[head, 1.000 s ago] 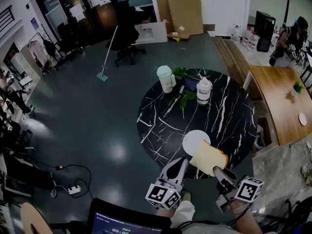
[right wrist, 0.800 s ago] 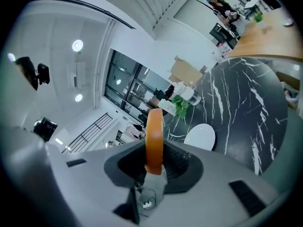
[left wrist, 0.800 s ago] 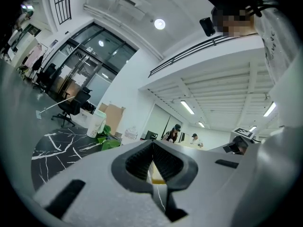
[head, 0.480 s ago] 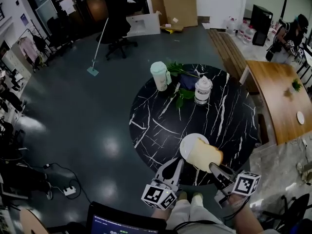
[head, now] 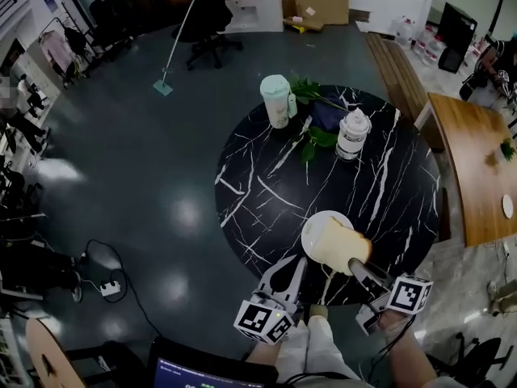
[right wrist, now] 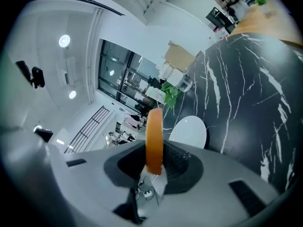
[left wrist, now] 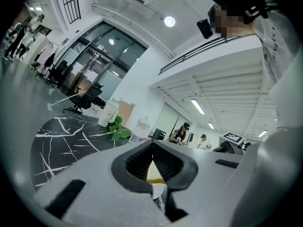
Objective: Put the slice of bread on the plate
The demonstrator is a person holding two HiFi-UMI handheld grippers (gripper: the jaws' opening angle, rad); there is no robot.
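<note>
Clamped on the slice of bread [head: 341,246], the right hand-held gripper [head: 356,263] has lowered it over the white plate's [head: 310,231] near edge; release looks close. The left hand-held gripper [head: 291,269] sits closed, empty, beside the plate.

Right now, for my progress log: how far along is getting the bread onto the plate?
Done: the tan bread slice is lifted, pinched edge-on in the right gripper. In hand: it hangs over the round white plate. Remaining: lower and release.
</note>
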